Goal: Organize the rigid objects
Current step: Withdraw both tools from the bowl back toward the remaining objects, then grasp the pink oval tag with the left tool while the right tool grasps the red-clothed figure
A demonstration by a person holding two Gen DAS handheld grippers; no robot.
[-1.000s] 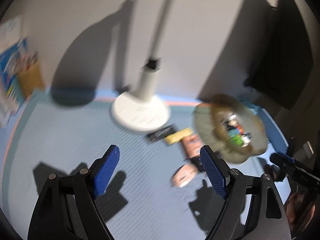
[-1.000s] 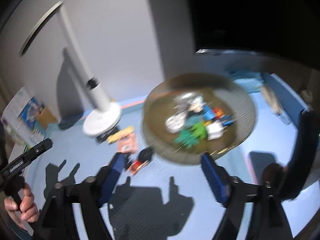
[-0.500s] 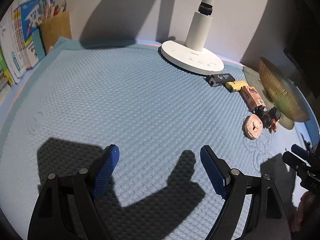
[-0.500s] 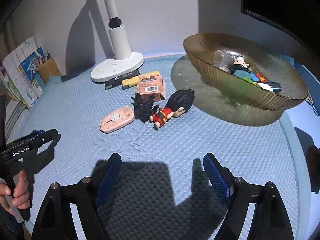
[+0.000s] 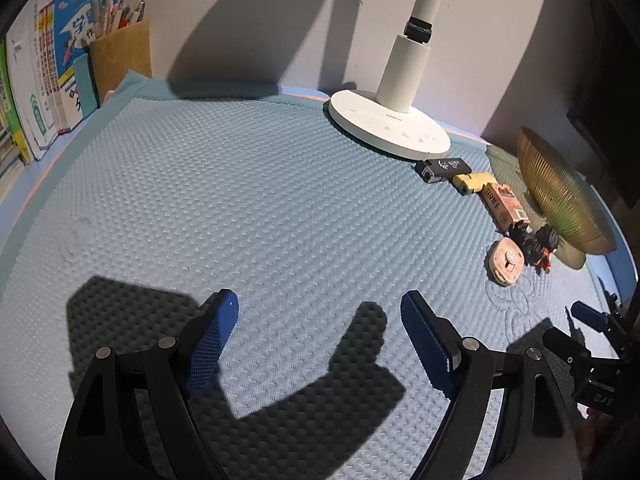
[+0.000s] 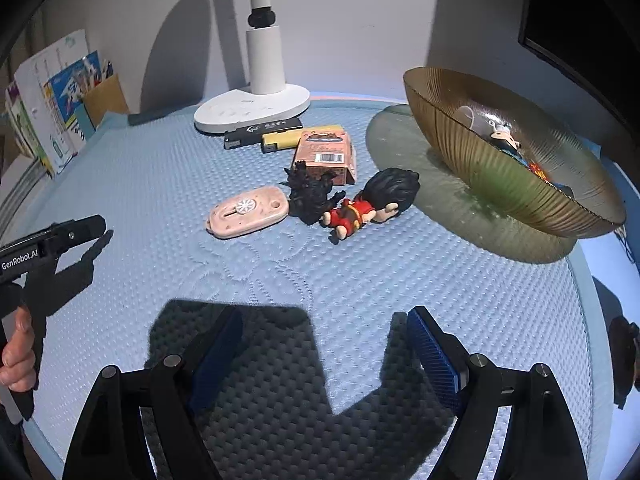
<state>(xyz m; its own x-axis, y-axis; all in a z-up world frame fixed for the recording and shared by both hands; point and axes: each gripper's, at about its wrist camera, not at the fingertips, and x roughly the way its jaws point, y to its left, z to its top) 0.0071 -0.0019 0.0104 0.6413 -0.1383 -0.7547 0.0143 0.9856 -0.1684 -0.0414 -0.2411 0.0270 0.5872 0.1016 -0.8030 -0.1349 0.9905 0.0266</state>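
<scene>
Small objects lie on a blue textured mat: a pink oval case, a black figurine, a red-clothed doll with black hair, an orange box, a yellow lighter and a black lighter. An amber glass bowl at the right holds several small toys. My right gripper is open and empty, low over the mat in front of them. My left gripper is open and empty over bare mat; the same objects sit far to its right.
A white lamp base with its post stands at the back by the wall. Books and a brown pen holder stand at the back left. A dark screen is at the back right. The left gripper body shows at the left.
Both grippers dropped from a high, blurred view to low over the mat, then held nearly still. Both stayed open and empty. The objects did not move.
</scene>
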